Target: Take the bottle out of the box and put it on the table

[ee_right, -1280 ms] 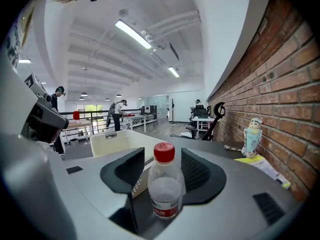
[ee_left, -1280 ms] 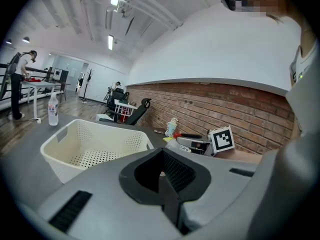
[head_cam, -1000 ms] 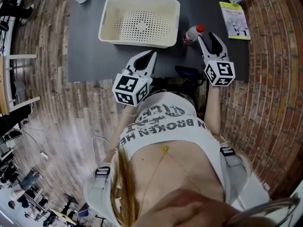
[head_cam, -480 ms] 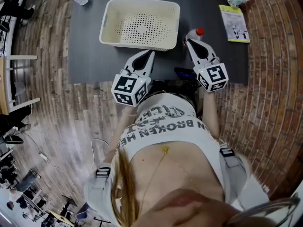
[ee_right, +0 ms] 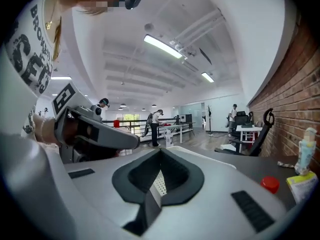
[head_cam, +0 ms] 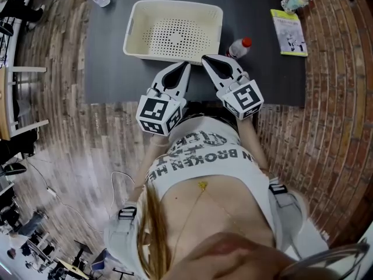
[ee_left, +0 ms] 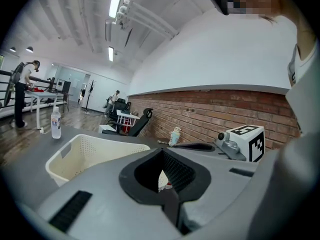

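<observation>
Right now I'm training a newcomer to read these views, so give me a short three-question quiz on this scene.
1. True or false: the red-capped bottle is inside the white perforated basket.
2. What does the right tool hold? A) the bottle B) the basket's rim C) nothing
3. Fill in: the jaws of the left tool are ____.

Key:
1. False. It is on the dark table, beside the basket.
2. C
3. shut
</observation>
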`<action>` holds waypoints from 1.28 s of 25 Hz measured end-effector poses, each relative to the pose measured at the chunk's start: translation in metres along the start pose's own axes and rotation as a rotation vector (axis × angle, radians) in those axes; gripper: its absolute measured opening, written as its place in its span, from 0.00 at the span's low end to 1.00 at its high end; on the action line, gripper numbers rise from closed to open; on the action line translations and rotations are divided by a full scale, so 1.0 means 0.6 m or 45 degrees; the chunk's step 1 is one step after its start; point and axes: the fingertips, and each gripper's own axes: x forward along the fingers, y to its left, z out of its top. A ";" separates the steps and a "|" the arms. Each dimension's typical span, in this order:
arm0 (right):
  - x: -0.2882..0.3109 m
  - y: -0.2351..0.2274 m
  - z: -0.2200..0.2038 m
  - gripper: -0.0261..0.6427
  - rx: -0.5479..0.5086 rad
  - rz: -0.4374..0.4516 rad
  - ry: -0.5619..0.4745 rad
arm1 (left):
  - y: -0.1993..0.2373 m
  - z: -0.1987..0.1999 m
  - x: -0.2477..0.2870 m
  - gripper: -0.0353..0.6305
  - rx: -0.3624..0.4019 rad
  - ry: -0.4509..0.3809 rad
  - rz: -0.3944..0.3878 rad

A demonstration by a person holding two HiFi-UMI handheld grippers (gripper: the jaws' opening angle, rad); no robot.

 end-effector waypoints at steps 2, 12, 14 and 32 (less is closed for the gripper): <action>0.004 0.011 0.013 0.05 -0.018 0.019 -0.017 | 0.000 0.012 -0.004 0.06 0.033 -0.035 0.014; 0.010 0.027 0.052 0.05 -0.058 0.032 -0.055 | -0.001 0.031 -0.010 0.06 0.088 -0.095 0.023; 0.011 0.028 0.053 0.05 -0.061 0.037 -0.048 | -0.001 0.032 -0.009 0.06 0.090 -0.093 0.023; 0.011 0.031 0.051 0.05 -0.055 0.045 -0.023 | -0.005 0.022 -0.006 0.06 0.078 -0.074 0.003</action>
